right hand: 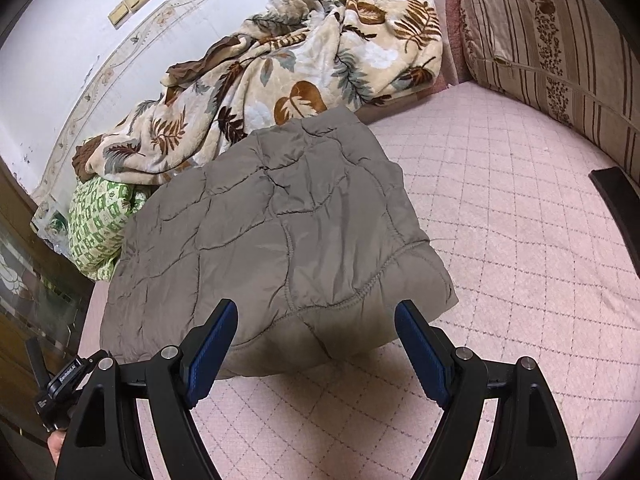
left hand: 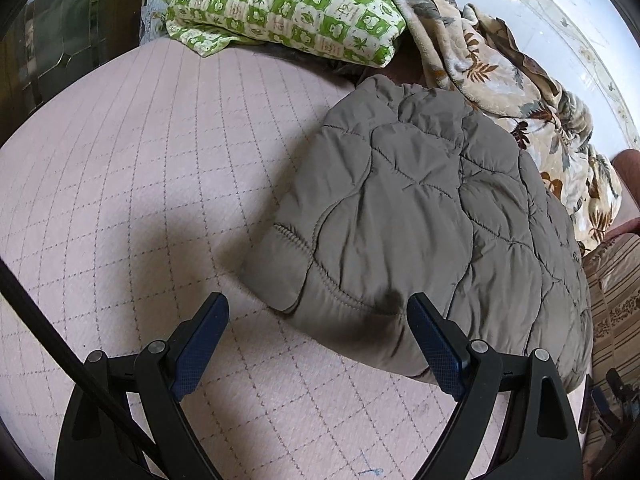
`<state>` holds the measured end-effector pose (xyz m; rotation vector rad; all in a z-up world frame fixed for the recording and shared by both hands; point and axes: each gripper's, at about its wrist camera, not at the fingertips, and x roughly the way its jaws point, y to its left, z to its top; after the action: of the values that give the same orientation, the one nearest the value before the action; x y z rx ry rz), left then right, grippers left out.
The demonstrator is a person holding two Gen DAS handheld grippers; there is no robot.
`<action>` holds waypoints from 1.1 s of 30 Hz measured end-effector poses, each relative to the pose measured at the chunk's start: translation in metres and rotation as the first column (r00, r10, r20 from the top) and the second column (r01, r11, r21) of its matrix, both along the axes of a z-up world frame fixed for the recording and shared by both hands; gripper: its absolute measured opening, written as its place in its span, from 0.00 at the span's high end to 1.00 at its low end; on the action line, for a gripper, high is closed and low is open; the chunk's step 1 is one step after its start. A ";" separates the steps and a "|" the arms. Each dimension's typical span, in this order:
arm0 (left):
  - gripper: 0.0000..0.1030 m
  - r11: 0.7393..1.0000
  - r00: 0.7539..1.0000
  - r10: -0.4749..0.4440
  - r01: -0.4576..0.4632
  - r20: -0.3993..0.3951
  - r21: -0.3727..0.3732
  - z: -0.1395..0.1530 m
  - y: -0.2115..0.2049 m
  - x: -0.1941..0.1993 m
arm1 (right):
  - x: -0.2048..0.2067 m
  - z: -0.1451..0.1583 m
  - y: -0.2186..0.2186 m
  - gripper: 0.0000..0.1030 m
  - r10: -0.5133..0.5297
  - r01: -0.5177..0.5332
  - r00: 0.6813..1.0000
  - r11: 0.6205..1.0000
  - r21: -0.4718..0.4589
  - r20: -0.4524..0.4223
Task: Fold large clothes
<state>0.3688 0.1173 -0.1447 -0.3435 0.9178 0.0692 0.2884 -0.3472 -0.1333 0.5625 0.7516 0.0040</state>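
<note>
Hovering wide open, both grippers hold nothing. The quilted grey jacket [right hand: 276, 236] lies folded on the pink bedcover [right hand: 500, 240], filling centre frame, long axis running to the upper frame. The right gripper [right hand: 316, 340] straddles its near edge; the left gripper [left hand: 316, 336] sits off its lower-left corner.

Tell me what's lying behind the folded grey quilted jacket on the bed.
Behind the quilted jacket lie a crumpled leaf-print blanket and a green checked pillow. The jacket covers their nearer edges.
</note>
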 end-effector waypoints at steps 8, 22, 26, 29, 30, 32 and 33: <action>0.13 1.000 1.000 0.002 -0.003 -0.025 -0.017 -0.004 0.002 0.001 | -0.002 -0.002 -0.004 0.18 -0.009 0.009 1.000 1.000 0.008 -0.010; 0.13 0.997 0.999 0.007 -0.010 -0.041 -0.080 -0.004 0.009 0.000 | -0.005 -0.035 -0.045 0.16 -0.112 0.127 0.991 0.958 0.257 -0.072; 0.13 0.995 0.999 -0.001 -0.004 -0.045 -0.103 -0.006 0.010 -0.001 | -0.003 -0.047 -0.050 0.15 -0.139 0.164 0.985 0.942 0.291 -0.106; 0.13 0.994 0.999 -0.002 -0.003 -0.044 -0.109 -0.007 0.010 -0.001 | -0.001 -0.051 -0.046 0.15 -0.124 0.155 0.986 0.935 0.319 -0.115; 0.13 0.994 0.999 -0.001 -0.004 -0.042 -0.111 -0.007 0.010 -0.001 | -0.001 -0.049 -0.045 0.15 -0.119 0.148 0.987 0.937 0.317 -0.110; 0.13 0.993 0.999 -0.002 -0.002 -0.037 -0.114 -0.007 0.007 -0.001 | 0.000 -0.047 -0.043 0.15 -0.113 0.139 0.989 0.939 0.313 -0.100; 0.13 0.994 0.999 -0.005 0.001 -0.036 -0.111 -0.007 0.005 -0.001 | -0.001 -0.046 -0.043 0.15 -0.109 0.134 0.989 0.941 0.311 -0.097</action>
<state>0.3675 0.1224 -0.1520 -0.4455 0.9606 0.0216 0.2876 -0.3904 -0.1791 0.9200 0.7968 -0.0123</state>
